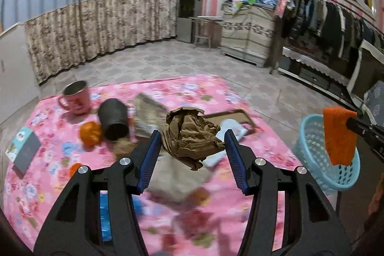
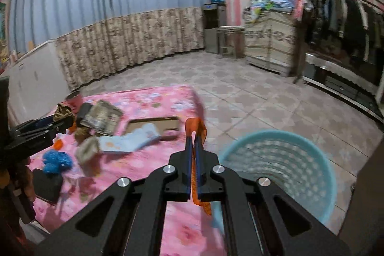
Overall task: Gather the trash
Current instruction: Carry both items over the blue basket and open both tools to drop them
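My left gripper (image 1: pixel 192 136) is shut on a crumpled brown paper ball (image 1: pixel 192 133), which fills the gap between its blue pads above the pink floral tablecloth (image 1: pixel 192 88). The right wrist view shows the same left gripper (image 2: pixel 69 121) at the left edge with the brown paper (image 2: pixel 63 112) at its tip. My right gripper (image 2: pixel 194 136) is shut on a thin orange wrapper (image 2: pixel 195 125) that hangs from between its fingers. A light blue mesh basket (image 2: pixel 288 160) stands just right of it, beside the table. In the left wrist view the right gripper (image 1: pixel 350 122) holds the orange wrapper (image 1: pixel 338 136) over the basket (image 1: pixel 309 143).
On the cloth lie a pink mug (image 1: pixel 76 97), a dark cup on its side (image 1: pixel 112 116), an orange fruit (image 1: pixel 90 132), a folded printed packet (image 1: pixel 148 112), a brown tray (image 1: pixel 235 115), a pale blue cloth (image 2: pixel 134 138), a blue scrunched lump (image 2: pixel 56 161) and a booklet (image 1: pixel 24 148). Tiled floor lies beyond.
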Action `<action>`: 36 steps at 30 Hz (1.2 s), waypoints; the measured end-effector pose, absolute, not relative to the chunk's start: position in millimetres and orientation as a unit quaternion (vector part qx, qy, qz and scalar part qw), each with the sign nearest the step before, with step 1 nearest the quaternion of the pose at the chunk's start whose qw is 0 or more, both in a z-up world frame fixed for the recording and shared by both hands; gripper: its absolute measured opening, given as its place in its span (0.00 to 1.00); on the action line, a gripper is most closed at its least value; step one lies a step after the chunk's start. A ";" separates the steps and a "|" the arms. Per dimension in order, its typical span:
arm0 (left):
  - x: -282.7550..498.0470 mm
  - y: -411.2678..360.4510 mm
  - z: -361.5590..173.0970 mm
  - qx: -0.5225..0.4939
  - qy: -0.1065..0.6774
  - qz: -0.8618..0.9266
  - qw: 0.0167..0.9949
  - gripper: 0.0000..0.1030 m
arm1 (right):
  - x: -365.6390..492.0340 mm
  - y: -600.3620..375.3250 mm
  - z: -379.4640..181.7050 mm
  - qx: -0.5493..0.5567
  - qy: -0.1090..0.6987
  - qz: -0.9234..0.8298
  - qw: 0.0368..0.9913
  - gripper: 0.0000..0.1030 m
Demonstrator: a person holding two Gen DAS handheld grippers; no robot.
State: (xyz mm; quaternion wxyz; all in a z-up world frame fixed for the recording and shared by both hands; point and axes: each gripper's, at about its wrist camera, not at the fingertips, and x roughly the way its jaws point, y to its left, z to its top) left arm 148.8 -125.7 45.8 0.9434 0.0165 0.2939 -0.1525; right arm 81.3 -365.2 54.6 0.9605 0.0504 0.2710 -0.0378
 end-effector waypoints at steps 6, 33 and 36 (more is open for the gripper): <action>136.5 -196.2 32.9 0.032 0.301 -0.216 0.928 0.52 | 61.6 -416.1 43.1 0.062 0.274 -0.100 0.955 0.03; 144.1 -370.3 10.0 0.079 0.313 -0.328 0.888 0.76 | 51.5 -510.0 9.6 0.121 0.280 -0.168 0.938 0.03; 147.1 -361.9 15.7 0.074 0.304 -0.315 0.896 0.83 | 52.8 -509.2 7.5 0.120 0.281 -0.166 0.937 0.03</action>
